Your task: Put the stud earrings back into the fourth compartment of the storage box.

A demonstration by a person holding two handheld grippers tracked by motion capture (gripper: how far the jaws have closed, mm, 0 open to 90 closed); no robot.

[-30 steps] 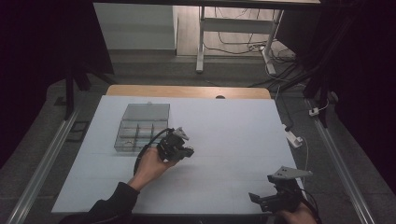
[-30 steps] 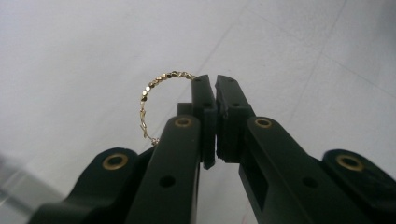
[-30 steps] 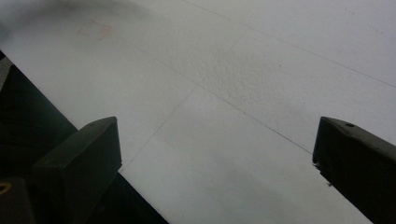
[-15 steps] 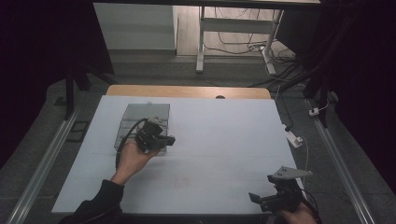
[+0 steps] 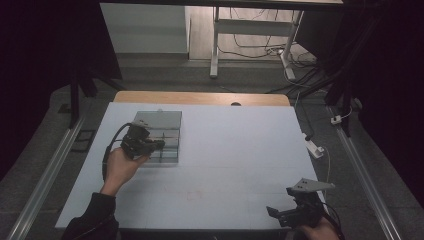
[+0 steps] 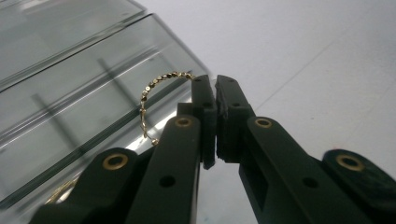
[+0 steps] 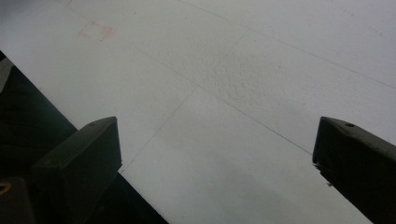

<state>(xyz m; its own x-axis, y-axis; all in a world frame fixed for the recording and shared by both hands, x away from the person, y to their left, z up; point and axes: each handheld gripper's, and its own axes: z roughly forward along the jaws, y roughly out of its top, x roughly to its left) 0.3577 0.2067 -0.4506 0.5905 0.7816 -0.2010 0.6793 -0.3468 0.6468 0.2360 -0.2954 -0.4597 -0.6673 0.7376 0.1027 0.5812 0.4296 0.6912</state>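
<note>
Pinching a gold bead chain [image 6: 156, 88], the left tongs [image 6: 215, 84] should lower it squarely into a clear organizer box [image 5: 165, 131] compartment; right tongs [image 7: 215, 154] idle, released.

gold chain [image 6: 156, 91] lower end behind fingers [image 6: 205, 116]

The chain [image 6: 159, 86] pinched at the tips of the left tongs [image 6: 215, 86] was shiny gold-coloured metal in small faceted links. Just beside it, the box [image 6: 70, 93] was clear, glossy plastic that caught reflections. The tongs themselves were matt black plastic with brass-coloured rivets. Under the right tongs [image 7: 215, 154], the surface [image 7: 243, 70] was matt white and finely grained.
</note>
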